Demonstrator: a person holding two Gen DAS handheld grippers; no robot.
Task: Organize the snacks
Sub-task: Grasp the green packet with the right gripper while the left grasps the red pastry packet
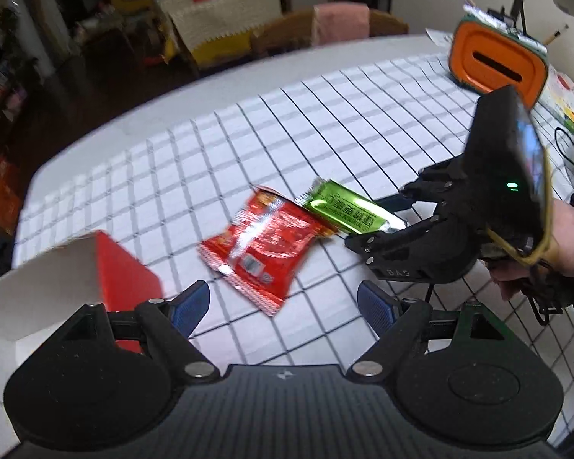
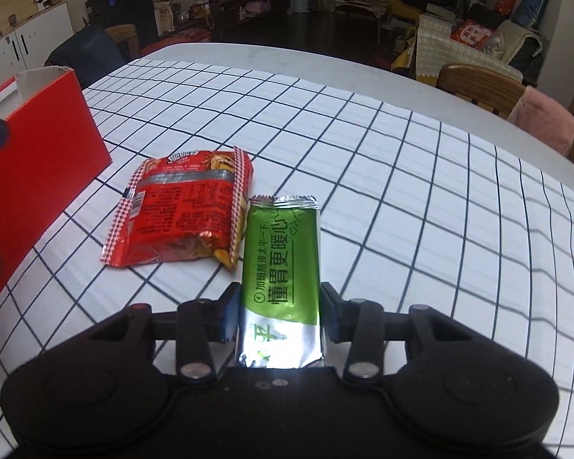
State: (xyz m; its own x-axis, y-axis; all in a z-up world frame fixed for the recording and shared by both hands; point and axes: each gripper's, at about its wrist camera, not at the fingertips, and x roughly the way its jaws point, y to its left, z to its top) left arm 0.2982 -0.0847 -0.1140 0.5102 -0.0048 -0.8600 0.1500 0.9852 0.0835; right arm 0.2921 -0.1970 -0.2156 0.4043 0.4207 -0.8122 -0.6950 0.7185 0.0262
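Note:
A green snack packet sits between the fingers of my right gripper, which is shut on its near half; the packet's far end rests beside a red snack bag on the checked tablecloth. In the left wrist view the right gripper holds the green packet, whose tip touches the red bag. My left gripper is open and empty, just short of the red bag. A red box with a white open inside stands at the left; it also shows in the right wrist view.
An orange and green container stands at the far right of the table, with papers, a cable and a lamp near it. Wooden chairs stand along the far edge.

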